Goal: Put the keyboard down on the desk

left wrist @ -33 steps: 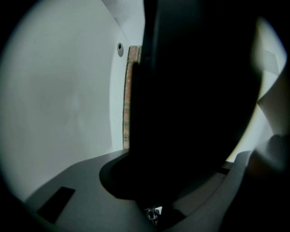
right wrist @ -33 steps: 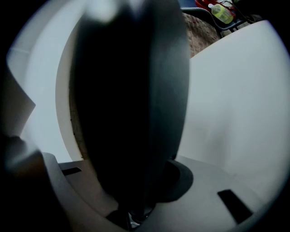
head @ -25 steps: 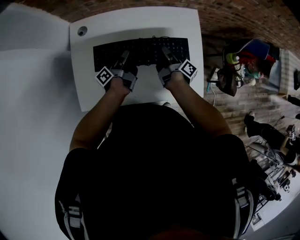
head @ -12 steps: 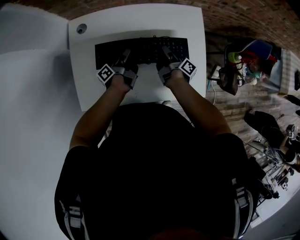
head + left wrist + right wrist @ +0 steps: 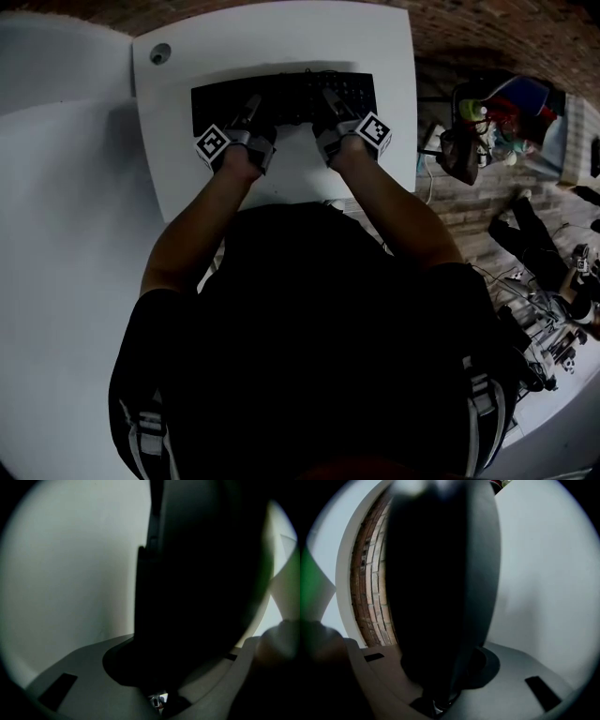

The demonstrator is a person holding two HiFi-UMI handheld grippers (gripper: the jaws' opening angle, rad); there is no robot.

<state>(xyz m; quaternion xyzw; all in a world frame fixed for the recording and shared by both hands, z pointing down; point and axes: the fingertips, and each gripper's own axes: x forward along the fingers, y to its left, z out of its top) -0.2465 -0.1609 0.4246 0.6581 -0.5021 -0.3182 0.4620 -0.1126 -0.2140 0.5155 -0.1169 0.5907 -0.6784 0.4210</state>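
Up at the top centre the keyboard (image 5: 286, 92) sits flat over the white desk (image 5: 281, 42), touching or not I can't tell, the left gripper (image 5: 250, 106) and right gripper (image 5: 330, 101) each pinching its near edge, so this looks like the set-down itself, and next comes releasing gently.

A white table (image 5: 281, 42) with rounded corners is standing on a brick-patterned floor (image 5: 487, 37), with 1 black keyboard (image 5: 281, 94) stretching flat across its far half and 1 round grey grommet (image 5: 160, 53) sitting near its far left corner.
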